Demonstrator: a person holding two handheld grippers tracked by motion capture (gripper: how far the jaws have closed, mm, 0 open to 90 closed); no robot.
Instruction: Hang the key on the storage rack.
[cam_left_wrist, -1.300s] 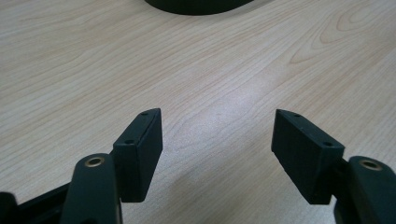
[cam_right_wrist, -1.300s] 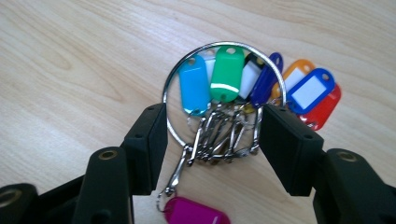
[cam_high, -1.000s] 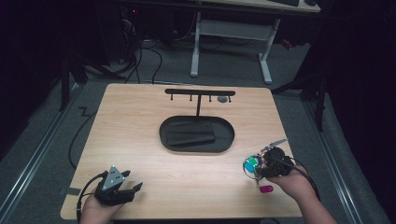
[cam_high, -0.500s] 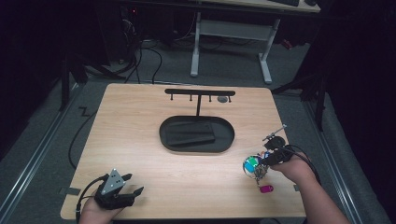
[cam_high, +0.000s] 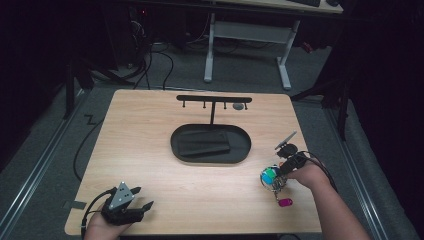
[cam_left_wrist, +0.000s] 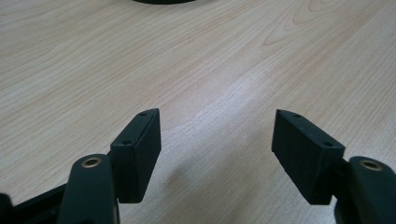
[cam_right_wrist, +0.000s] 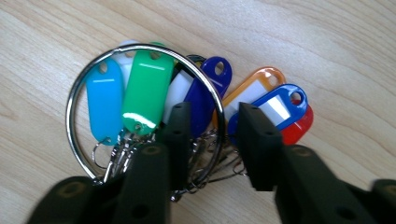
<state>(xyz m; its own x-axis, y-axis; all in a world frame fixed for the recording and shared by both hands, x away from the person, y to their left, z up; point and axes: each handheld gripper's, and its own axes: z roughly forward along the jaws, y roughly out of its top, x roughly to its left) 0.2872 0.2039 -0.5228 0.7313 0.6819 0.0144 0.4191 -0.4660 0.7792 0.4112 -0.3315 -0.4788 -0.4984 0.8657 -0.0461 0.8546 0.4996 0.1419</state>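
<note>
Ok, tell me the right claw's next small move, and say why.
Probably close the right claw on the key ring. Its jaws stand apart on either side of the ring's wire, with the coloured tags lying on the table, so the wire looks lined up for a pinch. Nothing is gripped yet as far as the right gripper view shows.
</note>
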